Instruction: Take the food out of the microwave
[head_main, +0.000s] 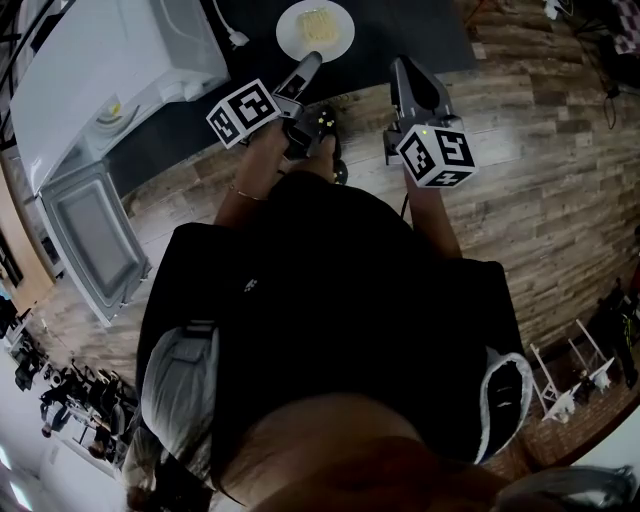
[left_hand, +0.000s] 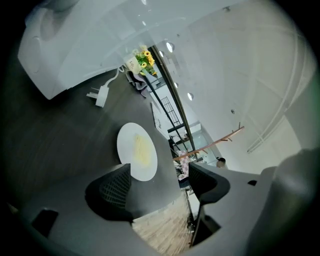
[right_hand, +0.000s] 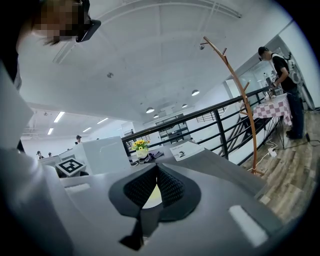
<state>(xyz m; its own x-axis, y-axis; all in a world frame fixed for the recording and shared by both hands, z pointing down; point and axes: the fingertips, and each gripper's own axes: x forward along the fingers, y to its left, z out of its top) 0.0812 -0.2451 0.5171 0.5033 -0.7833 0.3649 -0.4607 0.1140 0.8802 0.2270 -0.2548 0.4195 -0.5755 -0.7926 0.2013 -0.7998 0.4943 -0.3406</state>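
Note:
A white plate (head_main: 315, 30) with pale yellow food lies on the dark table (head_main: 410, 25), outside the white microwave (head_main: 110, 60). The microwave's door (head_main: 90, 235) hangs open at the left. My left gripper (head_main: 308, 62) is just short of the plate's near rim, a little above the table. In the left gripper view its jaws stand open around nothing, and the plate (left_hand: 137, 150) lies beyond the left pad (left_hand: 115, 187). My right gripper (head_main: 402, 70) hovers to the right of the plate. Its jaws (right_hand: 156, 170) are shut, tips together, holding nothing.
A white plug (left_hand: 100, 95) and its cord lie on the table beside the microwave (left_hand: 100, 45). A vase of yellow flowers (left_hand: 144, 59) stands further back. Past the table's edge is wood-plank floor (head_main: 560, 150), a black railing (right_hand: 220, 125), a wooden coat stand (right_hand: 240, 100) and a person (right_hand: 282, 85).

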